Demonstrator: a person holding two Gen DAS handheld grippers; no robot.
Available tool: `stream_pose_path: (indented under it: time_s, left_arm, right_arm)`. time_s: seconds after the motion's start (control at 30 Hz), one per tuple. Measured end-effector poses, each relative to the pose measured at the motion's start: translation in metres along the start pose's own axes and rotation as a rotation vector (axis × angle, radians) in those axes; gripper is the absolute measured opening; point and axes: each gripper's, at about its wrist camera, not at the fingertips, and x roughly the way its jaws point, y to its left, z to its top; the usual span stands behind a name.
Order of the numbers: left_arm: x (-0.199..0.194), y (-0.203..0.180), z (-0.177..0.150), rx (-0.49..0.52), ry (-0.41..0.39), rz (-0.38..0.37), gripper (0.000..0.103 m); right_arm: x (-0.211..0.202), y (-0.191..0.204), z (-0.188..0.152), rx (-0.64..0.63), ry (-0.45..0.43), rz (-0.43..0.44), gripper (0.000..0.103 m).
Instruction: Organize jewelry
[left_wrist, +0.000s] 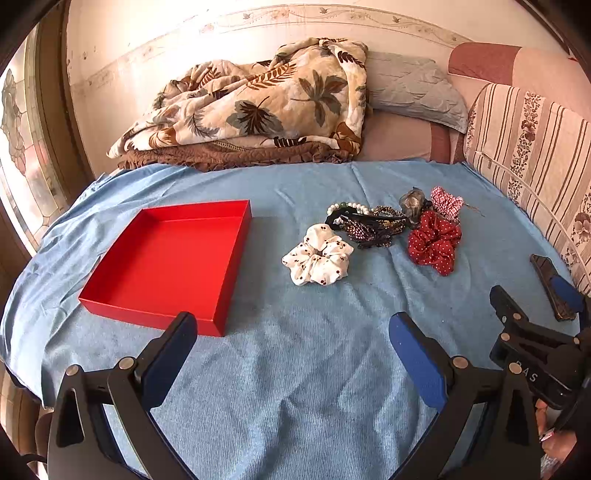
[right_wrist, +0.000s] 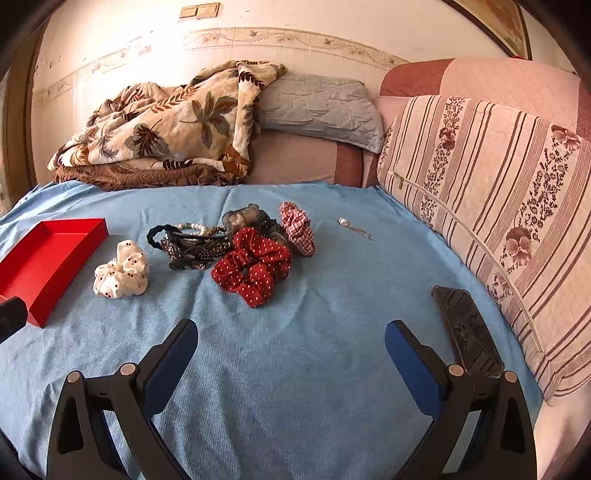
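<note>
Both tongs, left (left_wrist: 291, 354) and right (right_wrist: 291, 360), spread and empty; risk: tangled pile (right_wrist: 195, 245) drags beads along, thin chain (right_wrist: 356, 229) slips, missing red box (left_wrist: 166, 258).

The only lettering I can read is on the black plastic body of the right gripper (left_wrist: 535, 306), seen at the right edge of my left wrist view: pale characters that look like "RAS", partly blurred. Nothing else carries legible text, labels or numbers.
</note>
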Motion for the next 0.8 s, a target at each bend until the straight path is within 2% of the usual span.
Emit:
stream_pose_path:
  time_s: [0.43,0.8]
  left_arm:
    - [-0.007,0.017,-0.008,-0.019,-0.009,-0.014,0.103]
    - [-0.008,0.016,-0.010,-0.017,-0.010,-0.015,0.103]
  right_arm:
    - [-0.001,0.008,-0.015,-0.012,-0.003,-0.024,0.103]
    - [-0.008,0.017,-0.021,-0.032,-0.012,-0.017,0.103]
